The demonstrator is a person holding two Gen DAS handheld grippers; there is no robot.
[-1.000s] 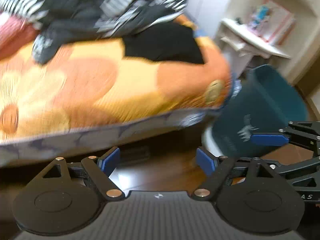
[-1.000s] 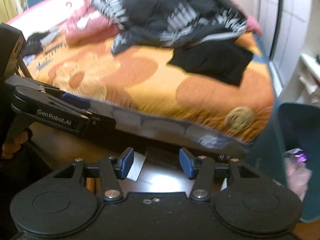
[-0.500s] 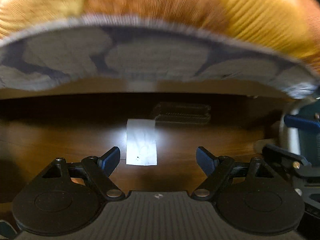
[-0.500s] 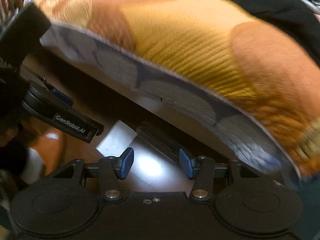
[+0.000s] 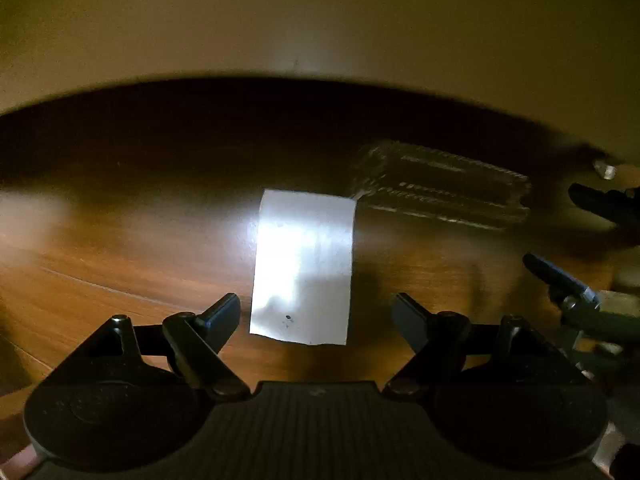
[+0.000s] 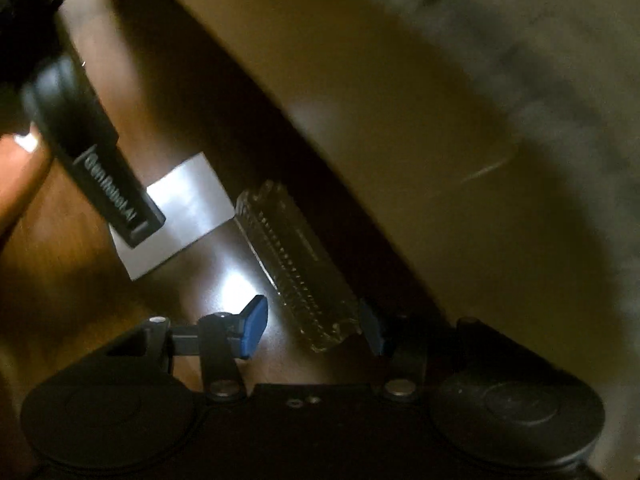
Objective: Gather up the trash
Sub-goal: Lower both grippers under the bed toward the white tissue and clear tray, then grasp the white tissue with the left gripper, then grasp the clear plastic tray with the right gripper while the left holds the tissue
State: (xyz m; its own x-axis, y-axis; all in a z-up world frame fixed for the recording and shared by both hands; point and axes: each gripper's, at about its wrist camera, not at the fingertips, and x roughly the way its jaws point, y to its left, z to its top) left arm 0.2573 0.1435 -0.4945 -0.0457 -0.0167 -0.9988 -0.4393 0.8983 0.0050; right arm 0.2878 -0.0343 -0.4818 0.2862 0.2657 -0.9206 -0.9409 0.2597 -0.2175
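Observation:
A white paper slip [image 5: 302,266] lies flat on the brown wooden floor. Its near end sits between the spread fingers of my left gripper [image 5: 316,316], which is open and points down at it. Just right of the slip lies a clear ribbed plastic package [image 5: 440,188], at the dark gap under the bed. In the right wrist view the near end of the plastic package [image 6: 296,272] lies between the blue pads of my right gripper [image 6: 314,326], which is open with its left pad clear of it. One left gripper finger [image 6: 108,184] hangs over the paper slip [image 6: 188,208].
The tan side board of the bed [image 5: 320,20] overhangs the floor just beyond both items, with deep shadow under it. The right gripper's fingers [image 5: 560,276] show at the right edge of the left wrist view. A hand [image 6: 16,176] is at the far left.
Both grippers have dropped from bed height to the floor. The bedspread, clothes and teal bin have left view. The paper slip and plastic package are now close, between the fingers.

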